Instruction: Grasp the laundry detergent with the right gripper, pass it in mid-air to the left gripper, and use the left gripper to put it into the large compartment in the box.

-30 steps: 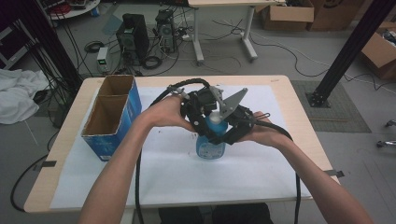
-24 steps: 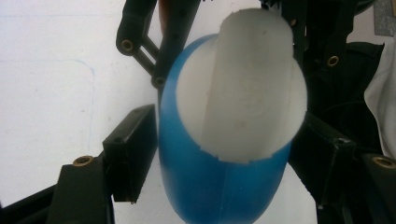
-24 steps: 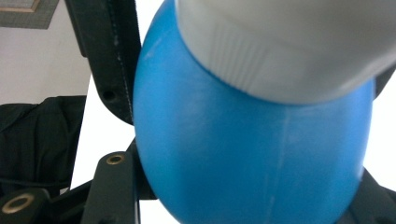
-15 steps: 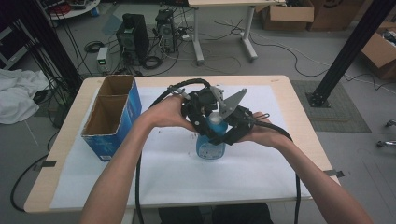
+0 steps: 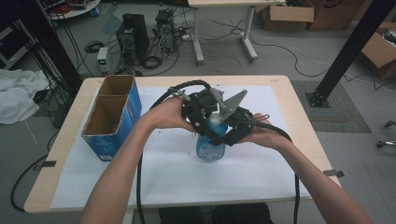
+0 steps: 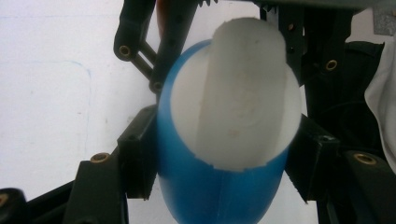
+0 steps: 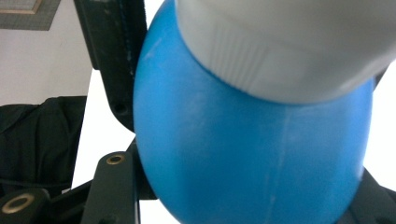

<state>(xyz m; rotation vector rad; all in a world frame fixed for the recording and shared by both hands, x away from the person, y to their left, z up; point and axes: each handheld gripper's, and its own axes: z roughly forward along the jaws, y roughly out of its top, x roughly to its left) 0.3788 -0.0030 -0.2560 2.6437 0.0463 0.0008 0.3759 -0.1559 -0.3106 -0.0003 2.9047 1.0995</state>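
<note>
Both grippers met over a blue bottle [image 5: 211, 148] standing on the white sheet [image 5: 177, 172] near the middle of the table [image 5: 299, 116]. Left gripper [image 6: 219, 154] had its jaws pressed on each side of the bottle, just below the white cap [image 6: 233, 93]. Right gripper [image 7: 252, 186] sat so close that the bottle hid its jaw tips, so its hold was hard to tell. Hands and grippers covered the bottle's top from above. Well off to the left gripper's side stood an open cardboard box [image 5: 112, 116].

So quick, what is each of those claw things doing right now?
Left gripper: closed on the blue bottle.
Right gripper: at the same bottle; grip cannot be told.
</note>
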